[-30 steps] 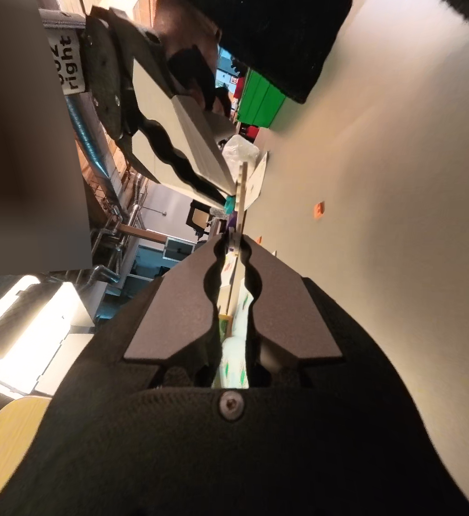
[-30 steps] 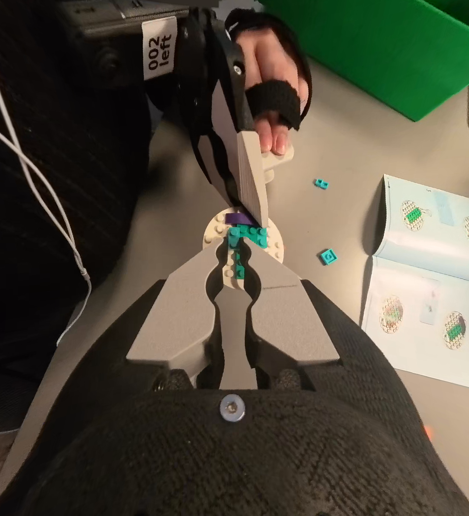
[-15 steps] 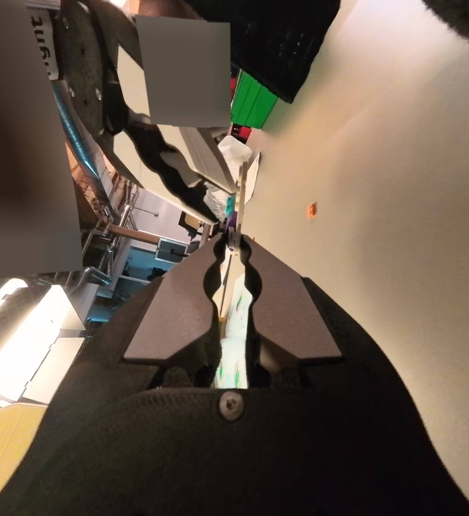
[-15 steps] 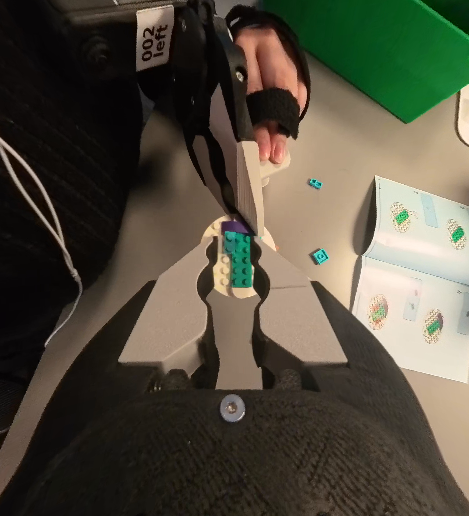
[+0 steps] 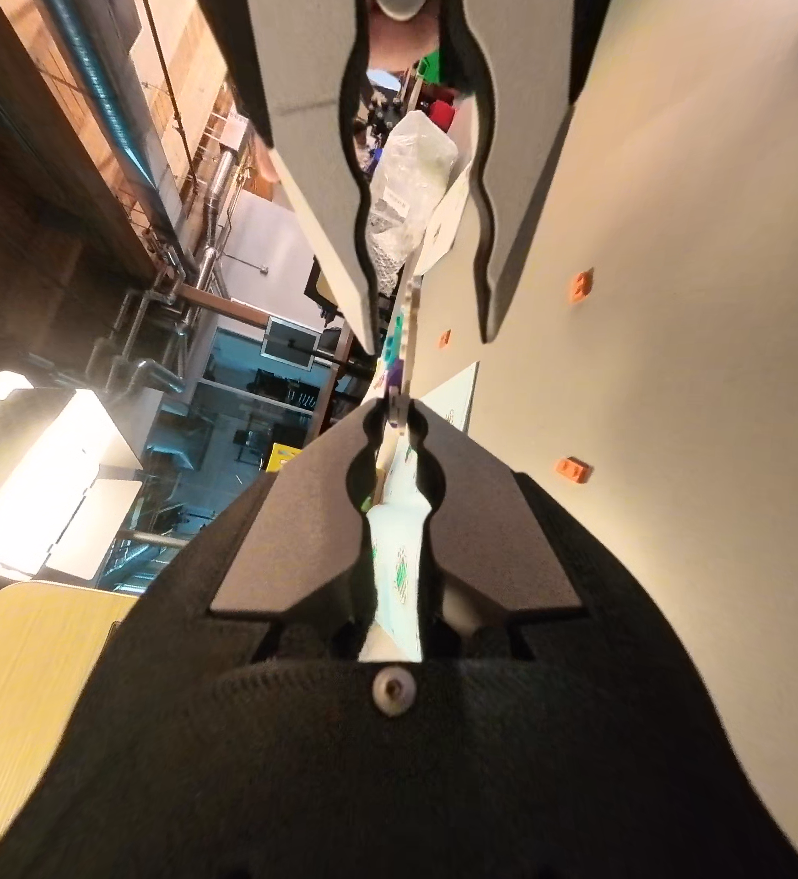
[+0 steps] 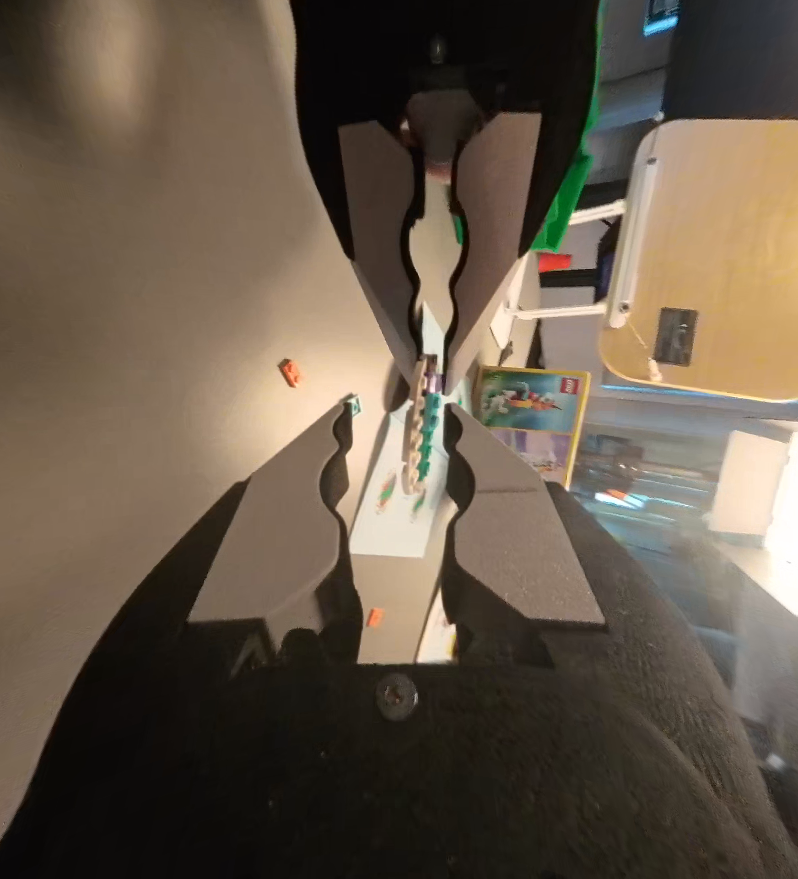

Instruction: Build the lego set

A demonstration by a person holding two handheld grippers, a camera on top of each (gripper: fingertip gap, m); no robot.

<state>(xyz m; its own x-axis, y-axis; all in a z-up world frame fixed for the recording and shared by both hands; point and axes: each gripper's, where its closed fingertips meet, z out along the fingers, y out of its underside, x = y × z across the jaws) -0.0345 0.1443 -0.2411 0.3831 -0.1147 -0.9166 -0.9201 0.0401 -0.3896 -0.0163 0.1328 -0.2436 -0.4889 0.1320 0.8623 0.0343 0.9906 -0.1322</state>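
Note:
A round tan plate [image 6: 415, 430] carries a row of teal bricks [image 6: 430, 428] and a purple piece [image 6: 435, 379]. It is held in the air, edge-on to both cameras. My left gripper [image 5: 394, 410] is shut on the plate's purple end; the plate [image 5: 409, 314] rises beyond its tips. It also shows at the top of the right wrist view [image 6: 428, 380]. My right gripper [image 6: 399, 411] is open, its fingers on either side of the plate, one tip close beside the teal bricks. It faces the left gripper and shows at the top of the left wrist view [image 5: 428, 338].
The table [image 5: 673, 380] holds loose orange bricks [image 5: 574, 470], [image 6: 291, 372], a small teal piece [image 6: 353, 405] and an open instruction booklet [image 6: 392, 518]. A lego box [image 6: 530, 418], a green bin [image 6: 570, 200] and a clear plastic bag [image 5: 406, 176] lie farther off.
My right gripper has opened wider and swung round from above the plate to face the left gripper, fingers astride it. The left gripper keeps its hold; the plate now shows edge-on.

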